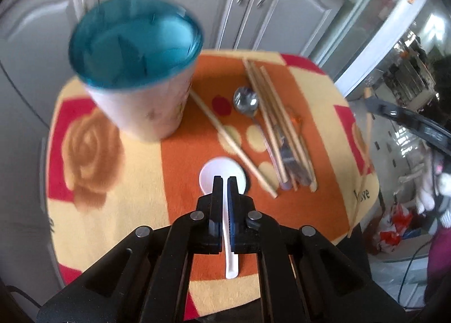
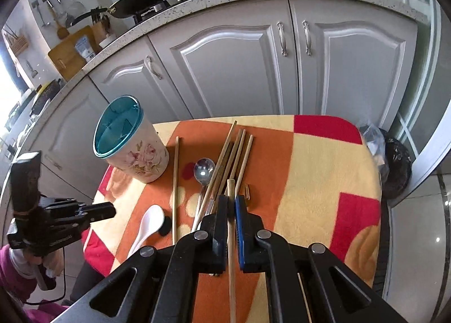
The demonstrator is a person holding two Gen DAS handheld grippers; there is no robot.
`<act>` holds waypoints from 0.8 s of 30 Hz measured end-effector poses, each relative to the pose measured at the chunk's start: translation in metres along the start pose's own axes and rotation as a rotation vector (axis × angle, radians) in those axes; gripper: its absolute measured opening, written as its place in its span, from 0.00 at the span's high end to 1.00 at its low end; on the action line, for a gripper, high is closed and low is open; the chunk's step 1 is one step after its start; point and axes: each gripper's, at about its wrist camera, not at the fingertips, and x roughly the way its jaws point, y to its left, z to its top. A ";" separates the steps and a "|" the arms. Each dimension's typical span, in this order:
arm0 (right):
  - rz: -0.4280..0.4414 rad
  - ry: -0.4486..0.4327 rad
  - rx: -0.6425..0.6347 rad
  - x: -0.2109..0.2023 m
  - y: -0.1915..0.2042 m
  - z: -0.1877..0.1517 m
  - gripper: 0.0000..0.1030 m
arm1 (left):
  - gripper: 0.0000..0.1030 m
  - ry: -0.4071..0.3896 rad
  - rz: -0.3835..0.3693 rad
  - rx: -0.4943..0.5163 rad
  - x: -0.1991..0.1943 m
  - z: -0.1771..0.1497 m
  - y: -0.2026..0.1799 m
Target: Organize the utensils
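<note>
A: While both tongs sit nearest us, note their state first. Left gripper (image 1: pixel 224 183) is pinched tight on the white spoon (image 1: pixel 222 175), gripped at the neck, bowl pointing away. Right gripper (image 2: pixel 231 201) is clamped on one chopstick (image 2: pixel 231 227), held roughly mid-length.

B: Beyond them?

A: On the patterned cloth (image 2: pixel 315 182): a loose bundle of chopsticks (image 2: pixel 234 153), a metal spoon (image 2: pixel 204 170) touching it, one stray chopstick (image 2: pixel 176 182) apart to the side. Farthest, at the cloth's back corner, the floral holder (image 2: pixel 135 148) with a teal slotted lid.

B: Advice for the drop?

A: My judgement: tip each utensil upright over a lid slot before letting go. Do one hand at a time; the chopstick's long tail could sweep the bundle. The holder looks light, so avoid nudging its rim.
</note>
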 end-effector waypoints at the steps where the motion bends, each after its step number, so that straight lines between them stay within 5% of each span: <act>1: 0.002 -0.004 0.004 -0.001 0.001 -0.002 0.95 | 0.87 0.014 0.014 -0.008 0.008 -0.001 0.004; 3: 0.009 -0.005 0.015 -0.003 0.002 -0.005 0.95 | 0.75 0.035 0.039 -0.027 0.020 -0.003 0.012; 8: 0.018 0.009 0.029 -0.002 0.002 -0.012 0.95 | 0.75 0.077 -0.011 -0.078 0.051 0.003 0.026; 14: 0.018 0.022 0.053 0.002 -0.004 -0.010 0.95 | 0.76 0.104 -0.009 0.047 0.068 0.016 0.005; 20: 0.030 0.024 0.067 0.006 -0.003 -0.005 0.95 | 0.87 0.105 0.064 0.193 0.067 0.011 -0.016; 24: 0.043 0.014 0.057 0.005 0.003 -0.002 0.95 | 0.97 0.078 0.029 0.137 0.051 0.010 -0.009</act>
